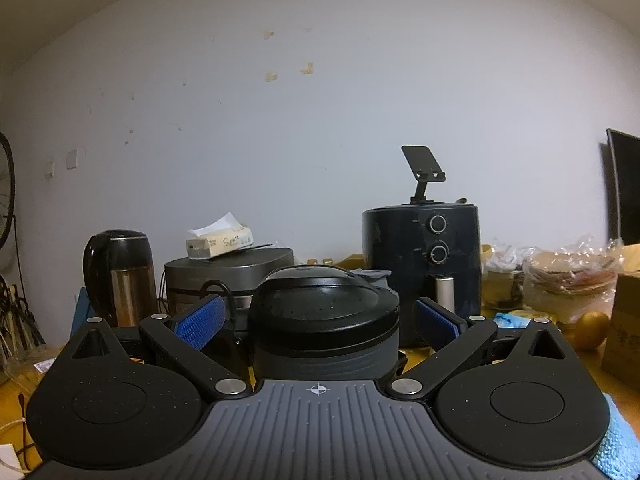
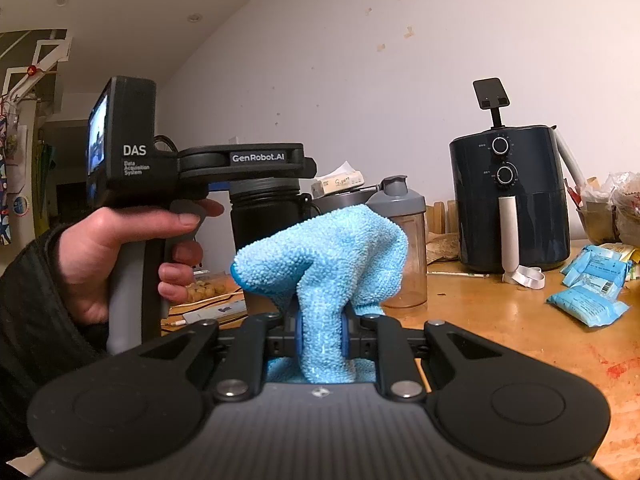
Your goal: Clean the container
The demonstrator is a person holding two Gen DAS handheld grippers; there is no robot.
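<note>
Clamping a bunched blue microfibre cloth [image 2: 320, 264] between nearly closed pads, the right gripper [image 2: 322, 340] points level over a wooden table [image 2: 500, 320]. Just left of the cloth, a person's hand [image 2: 120, 252] grips the handle of the left gripper [image 1: 320, 322], whose blue pads [image 1: 200, 322] stand wide on either side of a dark lidded container [image 1: 324, 320], not visibly pressing it. Behind the container stands a navy air fryer [image 2: 508, 200]; a grey-lidded shaker bottle [image 2: 400, 240] stands beside the cloth.
</note>
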